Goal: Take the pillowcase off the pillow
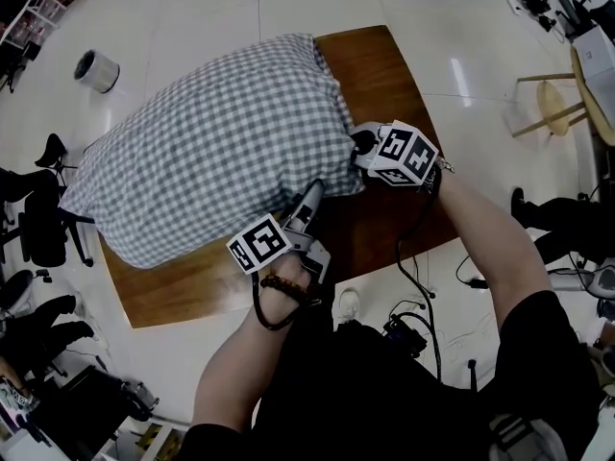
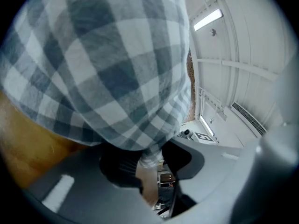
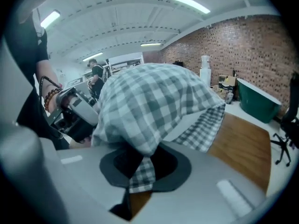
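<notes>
pillowcase lay stuffed on the worktop. our left claw and right claw each pinched its near edge. grabbing looked done; next we would need to pull it off the pillow inside.

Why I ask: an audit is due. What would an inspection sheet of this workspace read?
Surface: wooden table, bare along its right side.
Job's things: checked pillowcase, still full, lying across the table and overhanging its left edge.
Clutter: nothing seen on the table.
Grippers: left gripper and right gripper each have their fingers pinched on pillowcase cloth at its near end.
Cables: black cable hangs from the right gripper towards the floor.
Surroundings: pale floor, office chair at left, wooden chair at right, white canister.
</notes>
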Motion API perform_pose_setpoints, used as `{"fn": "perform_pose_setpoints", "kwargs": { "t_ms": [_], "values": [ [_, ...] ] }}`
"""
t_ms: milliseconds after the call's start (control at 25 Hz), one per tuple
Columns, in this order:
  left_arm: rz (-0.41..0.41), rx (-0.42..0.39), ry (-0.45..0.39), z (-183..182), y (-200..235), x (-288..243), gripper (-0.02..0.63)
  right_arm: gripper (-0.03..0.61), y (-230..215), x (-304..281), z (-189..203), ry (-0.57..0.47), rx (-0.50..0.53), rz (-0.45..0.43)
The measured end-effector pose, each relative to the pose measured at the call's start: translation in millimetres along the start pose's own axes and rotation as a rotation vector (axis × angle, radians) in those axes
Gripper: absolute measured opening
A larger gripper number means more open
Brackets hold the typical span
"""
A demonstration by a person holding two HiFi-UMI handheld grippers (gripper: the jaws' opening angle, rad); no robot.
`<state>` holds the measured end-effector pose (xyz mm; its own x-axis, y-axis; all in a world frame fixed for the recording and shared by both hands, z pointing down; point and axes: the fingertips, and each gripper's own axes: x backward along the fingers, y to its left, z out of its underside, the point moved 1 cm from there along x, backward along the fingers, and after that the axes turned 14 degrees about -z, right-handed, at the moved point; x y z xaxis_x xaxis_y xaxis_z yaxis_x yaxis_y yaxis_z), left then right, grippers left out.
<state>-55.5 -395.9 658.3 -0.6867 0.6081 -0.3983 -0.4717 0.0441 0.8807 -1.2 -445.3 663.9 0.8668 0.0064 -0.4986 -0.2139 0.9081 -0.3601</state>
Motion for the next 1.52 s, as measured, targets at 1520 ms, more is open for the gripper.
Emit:
{"fn": "perform_pose_setpoints", "kwargs": {
  "t_ms": [1520],
  "values": [
    [-0.051,0.005,-0.405,35,31,177,0.003,0.017,99,138,82,0.087,0.148,0.489]
  ]
}}
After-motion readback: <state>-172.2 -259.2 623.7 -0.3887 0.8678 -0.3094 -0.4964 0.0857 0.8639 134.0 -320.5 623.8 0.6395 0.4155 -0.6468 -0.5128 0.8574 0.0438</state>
